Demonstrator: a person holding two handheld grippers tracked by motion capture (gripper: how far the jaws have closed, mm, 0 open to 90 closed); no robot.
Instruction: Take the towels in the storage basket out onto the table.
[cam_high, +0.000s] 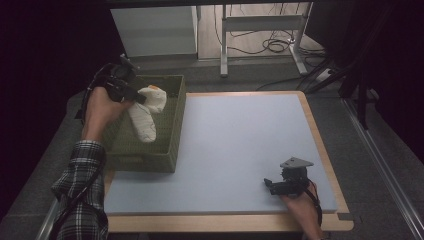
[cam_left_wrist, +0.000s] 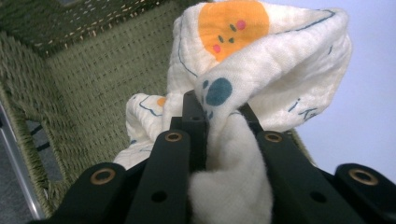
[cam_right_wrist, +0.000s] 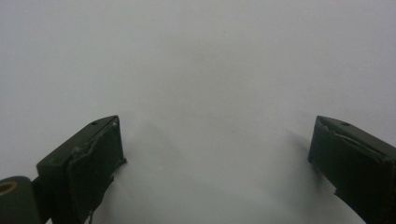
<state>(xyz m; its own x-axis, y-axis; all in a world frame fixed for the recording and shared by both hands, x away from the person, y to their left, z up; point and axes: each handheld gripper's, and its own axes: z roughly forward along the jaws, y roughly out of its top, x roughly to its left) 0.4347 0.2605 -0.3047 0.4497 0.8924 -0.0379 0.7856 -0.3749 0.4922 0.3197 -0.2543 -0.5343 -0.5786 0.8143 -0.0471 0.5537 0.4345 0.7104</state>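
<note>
Left gripper (cam_high: 140, 98) pinches the white printed cloth (cam_high: 144, 117), dangling it over the green woven basket (cam_high: 170, 145) at nine o'clock, while the right gripper (cam_high: 270, 186) rests at five o'clock, jaws spread wide.

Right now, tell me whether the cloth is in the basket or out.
Partly out: the left gripper holds the cloth above the basket.

At the upper left of the frame, the left gripper (cam_high: 136, 96) holds a white cloth (cam_high: 145, 114) pinched above the green woven basket (cam_high: 170, 130), the cloth's lower end hanging down inside it. The basket sits at the left edge of the table (cam_high: 235, 145). At the lower right, the right gripper (cam_high: 270, 186) rests on the table, nothing between its jaws.
</note>
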